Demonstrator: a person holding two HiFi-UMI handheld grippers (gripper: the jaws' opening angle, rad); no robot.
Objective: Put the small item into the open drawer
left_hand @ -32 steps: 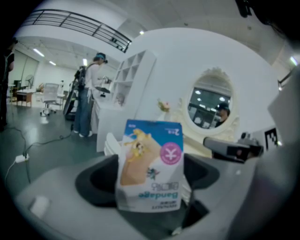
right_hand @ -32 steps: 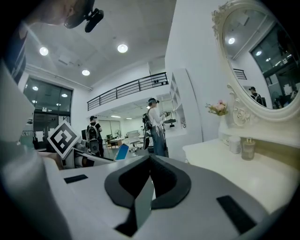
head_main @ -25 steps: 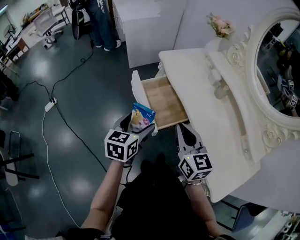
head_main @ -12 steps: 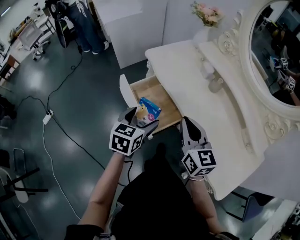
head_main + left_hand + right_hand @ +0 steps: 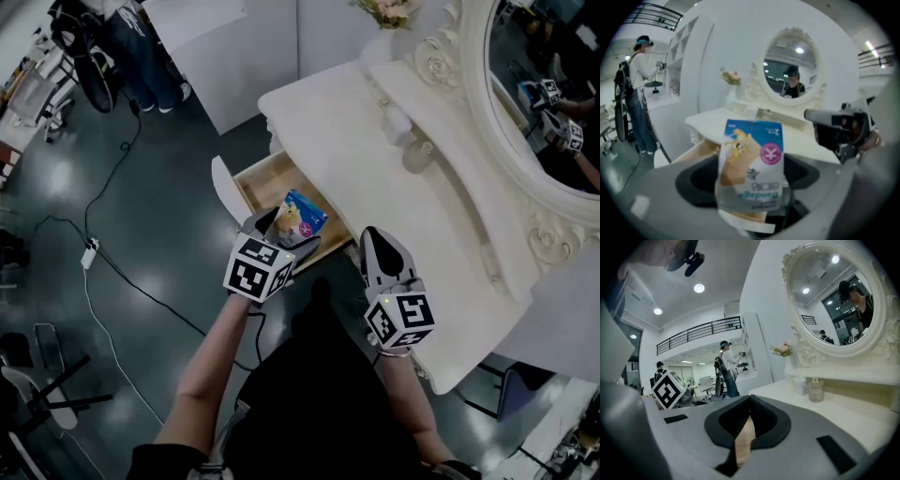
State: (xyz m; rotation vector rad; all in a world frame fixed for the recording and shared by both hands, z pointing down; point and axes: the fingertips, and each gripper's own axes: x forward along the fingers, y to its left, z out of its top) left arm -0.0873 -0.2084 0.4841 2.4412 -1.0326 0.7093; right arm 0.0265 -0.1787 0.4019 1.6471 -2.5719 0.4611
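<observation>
A small blue-and-white snack packet [image 5: 298,217] [image 5: 751,164] is held upright in my left gripper [image 5: 281,232] [image 5: 752,197], which is shut on its lower edge. The packet hangs over the near end of the open wooden drawer [image 5: 265,181] pulled out from the white dressing table [image 5: 375,150]. My right gripper [image 5: 378,249] [image 5: 748,401] sits to the right, over the table's front edge, with its jaws shut and nothing between them. In the left gripper view the drawer's wooden side [image 5: 696,151] shows just behind the packet.
A large oval mirror [image 5: 544,84] stands at the back of the table, with a glass jar [image 5: 415,156], a small pot [image 5: 394,117] and flowers [image 5: 384,9] before it. A person [image 5: 141,56] stands far left on the dark floor. A cable and power strip [image 5: 91,253] lie there.
My left gripper has carried the packet forward from in front of the drawer to over its near end. The right gripper has kept its place beside it.
</observation>
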